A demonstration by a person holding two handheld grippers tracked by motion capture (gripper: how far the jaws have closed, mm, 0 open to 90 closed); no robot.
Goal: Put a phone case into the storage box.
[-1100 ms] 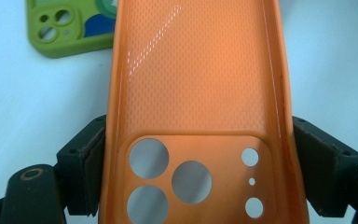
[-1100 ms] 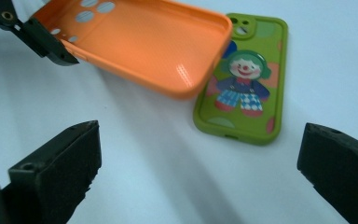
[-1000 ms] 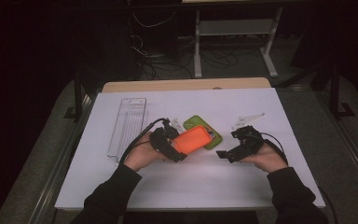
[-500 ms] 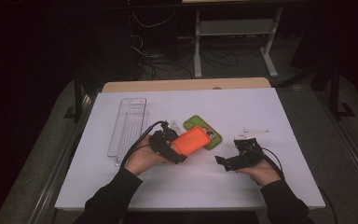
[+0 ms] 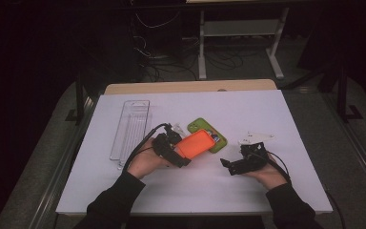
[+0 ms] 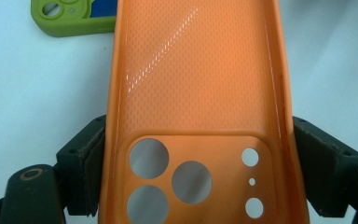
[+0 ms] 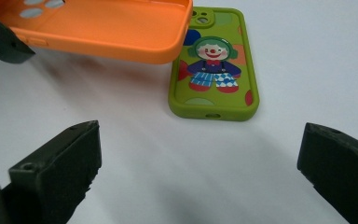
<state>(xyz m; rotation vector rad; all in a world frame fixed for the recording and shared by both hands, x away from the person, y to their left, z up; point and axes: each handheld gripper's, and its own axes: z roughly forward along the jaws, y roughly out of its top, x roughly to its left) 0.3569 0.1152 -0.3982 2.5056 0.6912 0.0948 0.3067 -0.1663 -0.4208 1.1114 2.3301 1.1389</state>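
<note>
Black sleeves enter from the near edge of a white table [image 5: 267,109]. On the person's left side, the left gripper [image 5: 175,151] is clamped on an orange phone case [image 5: 196,143], its two pads pressing the case's long sides at the camera-cutout end. In the left gripper view the case [image 6: 196,93] lies open side up, showing its dimpled inside and round lens holes. On the other side, the right gripper [image 5: 236,164] rests low over the table with its jaws spread wide and nothing between them. Just beyond the orange case lies a green phone case [image 5: 215,135] flat on the table; the right gripper view shows a cartoon clown on the green case [image 7: 214,65], with the orange case's free end raised above its corner. Farther left sits a clear plastic tray [image 5: 131,126].
</note>
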